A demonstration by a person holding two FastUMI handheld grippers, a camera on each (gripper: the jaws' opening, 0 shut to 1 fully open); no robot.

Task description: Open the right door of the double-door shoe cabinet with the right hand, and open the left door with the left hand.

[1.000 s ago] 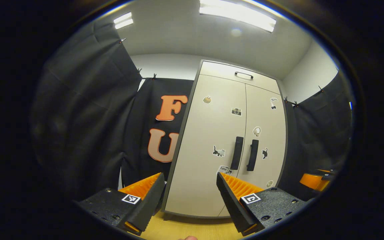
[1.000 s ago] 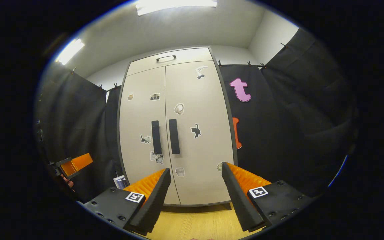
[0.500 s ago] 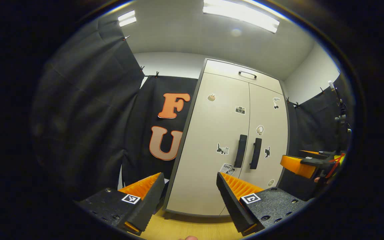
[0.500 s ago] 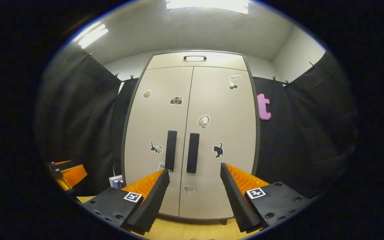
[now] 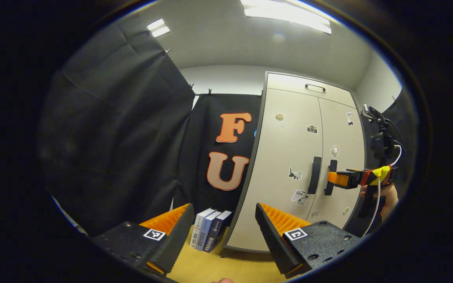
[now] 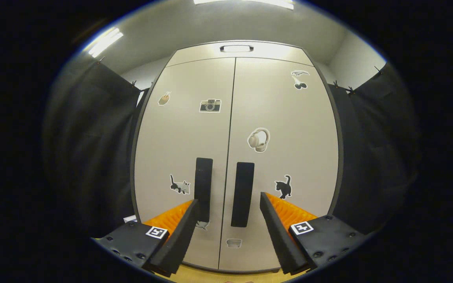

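The beige shoe cabinet (image 6: 195, 129) stands straight ahead in the right gripper view, both doors closed. The right door's dark handle (image 6: 242, 194) sits between the spread fingers of my right gripper (image 6: 228, 204), which is open and a short way in front of it. The left door's handle (image 6: 203, 188) is just left of it. In the left gripper view the cabinet (image 5: 285, 149) lies off to the right, with its left handle (image 5: 315, 175) and right handle (image 5: 332, 167). My left gripper (image 5: 222, 210) is open and far from the doors. The right gripper (image 5: 342, 179) shows at the right handle, held by a hand (image 5: 385, 196).
Black cloth walls flank the cabinet on both sides. Several books (image 5: 210, 230) stand on the wooden floor (image 5: 207, 267) left of the cabinet. A small top compartment with a handle (image 6: 236, 48) sits above the doors. Stickers dot both doors.
My right gripper has moved closer to the doors, its fingers now framing the right handle. The left gripper has swung left, bringing the books into view, and the cabinet has slid rightward.
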